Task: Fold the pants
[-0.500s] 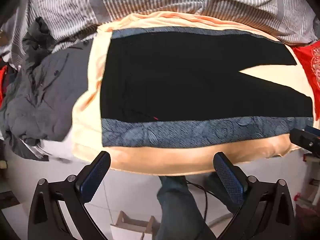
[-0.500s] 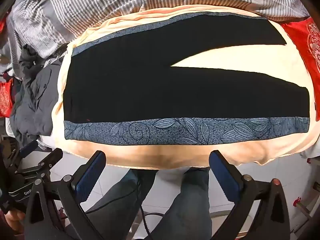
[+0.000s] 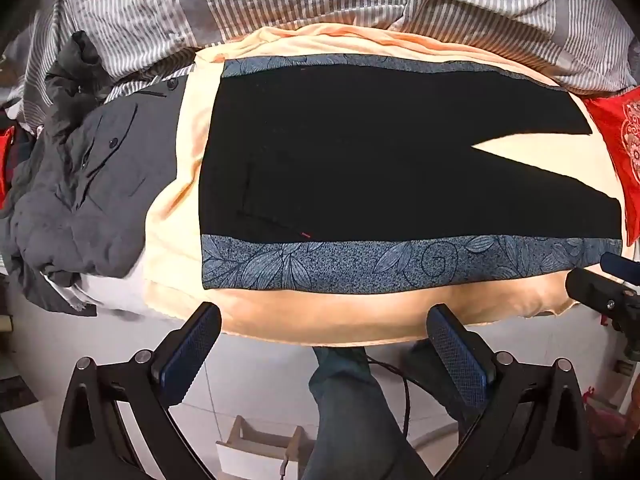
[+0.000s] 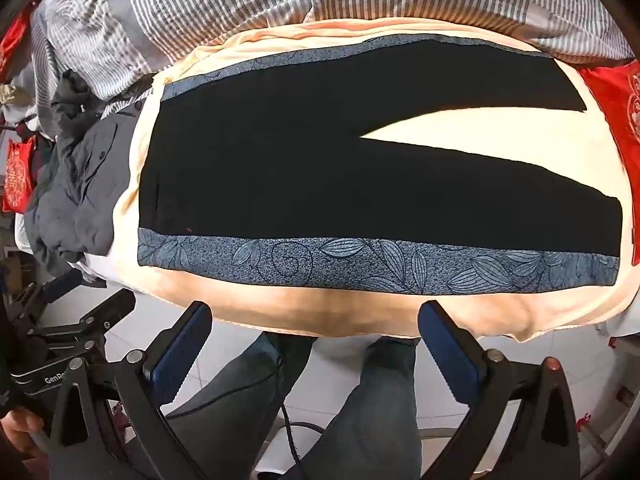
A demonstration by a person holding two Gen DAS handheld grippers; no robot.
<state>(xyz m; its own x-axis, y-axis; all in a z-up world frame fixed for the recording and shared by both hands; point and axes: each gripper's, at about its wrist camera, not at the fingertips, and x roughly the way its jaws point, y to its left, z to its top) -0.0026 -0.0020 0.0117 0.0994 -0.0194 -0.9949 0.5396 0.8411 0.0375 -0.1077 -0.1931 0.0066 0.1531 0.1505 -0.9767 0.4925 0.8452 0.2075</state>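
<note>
A: How far along would you say the folding is?

B: Not begun, as far as I can judge. The black pants (image 3: 380,152) lie spread out flat on the peach sheet (image 3: 172,216) of the bed, both legs apart with a wedge of sheet showing between them. No fold shows anywhere, so every fold is left to do.

A: And the tongs?

B: Both are released, jaws spread wide with nothing between them. The left tongs (image 3: 320,364) hang over the floor just short of the bed's near edge; the right tongs (image 4: 316,356) do the same. Neither touches cloth.

A: Where do the pants sit relative to them?

B: Ahead of both, beyond the fingertips, with the hanging edge of the sheet between. The blue leaf-patterned side band (image 4: 360,264) along the near leg is the part closest to either pair. From the left tongs, the waist end lies ahead and to the left, the leg cuffs far off to the right. From the right tongs, the split between the legs is ahead and slightly right, the cuffs further right.

A: Anything crowding them?

B: A grey jacket (image 3: 92,184) is heaped just past the waist end, and a striped duvet (image 3: 280,4) lies behind the far leg. A red cushion (image 4: 616,120) sits by the cuffs. The person's jeans (image 4: 384,412) show below the tongs.
</note>
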